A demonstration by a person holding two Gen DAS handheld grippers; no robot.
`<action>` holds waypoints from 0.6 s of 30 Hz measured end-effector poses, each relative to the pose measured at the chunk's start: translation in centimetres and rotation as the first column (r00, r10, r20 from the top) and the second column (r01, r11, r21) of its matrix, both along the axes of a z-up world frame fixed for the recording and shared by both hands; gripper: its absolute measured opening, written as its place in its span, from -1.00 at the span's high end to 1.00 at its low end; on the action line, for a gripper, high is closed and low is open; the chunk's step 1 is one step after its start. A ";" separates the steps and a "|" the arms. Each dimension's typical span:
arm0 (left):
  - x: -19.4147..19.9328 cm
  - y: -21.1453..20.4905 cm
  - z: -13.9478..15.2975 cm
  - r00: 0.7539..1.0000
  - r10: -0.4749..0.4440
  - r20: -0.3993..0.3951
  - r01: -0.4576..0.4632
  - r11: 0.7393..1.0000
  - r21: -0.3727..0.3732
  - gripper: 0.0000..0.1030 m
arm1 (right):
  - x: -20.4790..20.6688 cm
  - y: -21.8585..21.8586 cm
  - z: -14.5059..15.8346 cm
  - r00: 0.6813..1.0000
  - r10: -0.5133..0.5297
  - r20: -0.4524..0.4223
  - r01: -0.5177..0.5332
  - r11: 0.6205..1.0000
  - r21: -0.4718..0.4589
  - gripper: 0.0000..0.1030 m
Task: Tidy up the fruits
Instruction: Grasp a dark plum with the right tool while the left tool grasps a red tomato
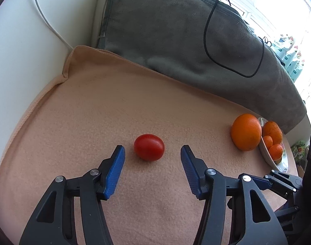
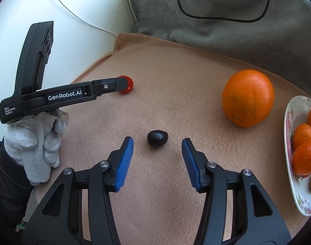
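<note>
Left wrist: left tool (image 1: 152,150) tilted down, astride tomato (image 1: 149,147) | pads clear

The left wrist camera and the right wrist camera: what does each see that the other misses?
Only the left wrist view shows the bright window at the far right. Only the right wrist view shows the small dark fruit between the right gripper fingers, and the gloved hand holding the left gripper. Both show the red tomato, the big orange, the plate of small oranges, and the tan cloth.
</note>
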State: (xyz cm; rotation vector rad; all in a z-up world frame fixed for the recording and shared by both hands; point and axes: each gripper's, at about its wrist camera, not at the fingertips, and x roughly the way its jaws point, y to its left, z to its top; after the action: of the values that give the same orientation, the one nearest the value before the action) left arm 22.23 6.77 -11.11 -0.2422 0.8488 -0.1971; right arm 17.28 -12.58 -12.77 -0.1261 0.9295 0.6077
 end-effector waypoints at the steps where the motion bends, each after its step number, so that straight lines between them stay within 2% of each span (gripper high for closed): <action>1: 0.2 0.0 -0.1 1.000 0.000 -0.003 0.000 1.000 0.001 -0.08 | 0.1 0.0 -0.1 1.000 0.000 -0.004 0.000 1.000 -0.001 0.02; 12: 1.5 -0.5 -0.7 1.000 -0.010 -0.018 0.010 1.000 0.024 0.08 | 0.9 1.0 -0.8 1.000 0.004 -0.023 -0.004 1.000 -0.003 0.29; 18: 2.0 -0.8 -1.0 1.000 -0.008 -0.024 0.009 0.999 0.036 0.28 | 0.8 0.8 -0.9 1.000 0.005 -0.027 -0.005 1.000 0.011 0.52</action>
State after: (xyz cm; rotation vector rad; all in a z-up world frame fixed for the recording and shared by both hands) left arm 24.21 6.02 -12.06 -0.2073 0.8767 -0.1864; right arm 18.10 -11.78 -13.68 -0.1112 0.9520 0.6201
